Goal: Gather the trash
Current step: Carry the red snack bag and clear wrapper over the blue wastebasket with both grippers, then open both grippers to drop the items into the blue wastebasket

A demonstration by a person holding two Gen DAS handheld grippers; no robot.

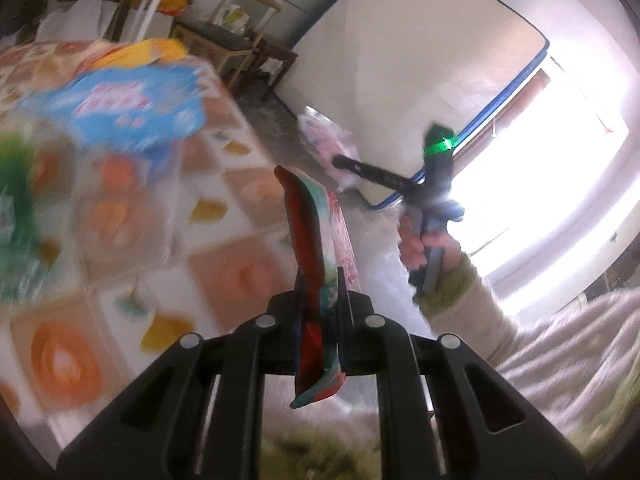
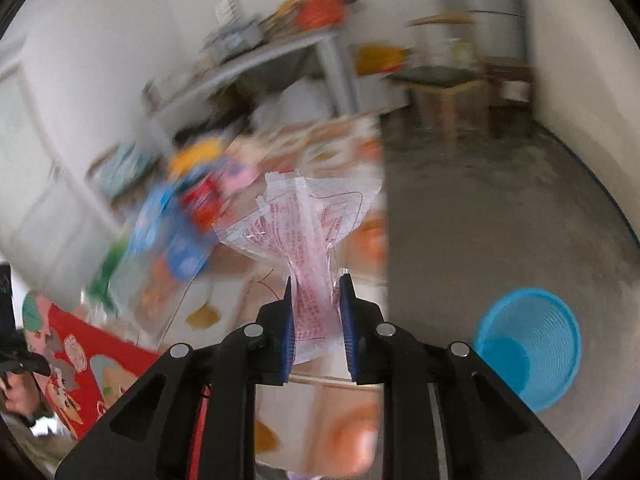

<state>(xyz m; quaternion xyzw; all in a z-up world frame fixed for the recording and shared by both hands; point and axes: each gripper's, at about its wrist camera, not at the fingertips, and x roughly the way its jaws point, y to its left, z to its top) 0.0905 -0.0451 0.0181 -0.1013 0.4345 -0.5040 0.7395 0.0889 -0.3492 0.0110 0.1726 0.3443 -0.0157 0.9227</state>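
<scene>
We had two pieces of trash in hand at this moment, one in each gripper. The left gripper (image 1: 322, 312) pinched a red and teal snack wrapper (image 1: 310, 248) edge-on between its jaws, the wrapper standing up past the fingertips and hanging a little below them. The right gripper (image 2: 318, 320) had its jaws pressed on a crumpled clear wrapper with pink print (image 2: 308, 232), squeezed to a narrow waist between the blue pads (image 2: 289, 332) and fanning out above them.

Both wrappers were off the tabletop (image 1: 224, 276), which wore an orange-patterned cloth, and we judged them to be on their way to the blue basket (image 2: 532, 344) standing on the concrete floor beyond the table's edge. We saw nothing inside the basket from the right wrist view, though part of its bottom was hidden, so the collecting looked to be at an early stage: two pieces lifted, none yet dropped.

More remained. Toward the far part of the tabletop lay a blurred heap: one blue packet (image 1: 140, 108), something yellow (image 1: 148, 50) behind it, something green (image 1: 18, 208) at the near-left edge, and a red patch in the right wrist view. We could not count that heap reliably through the motion blur; at least four pieces seemed left. One red printed box (image 2: 80, 356) sat near the left edge.
</scene>
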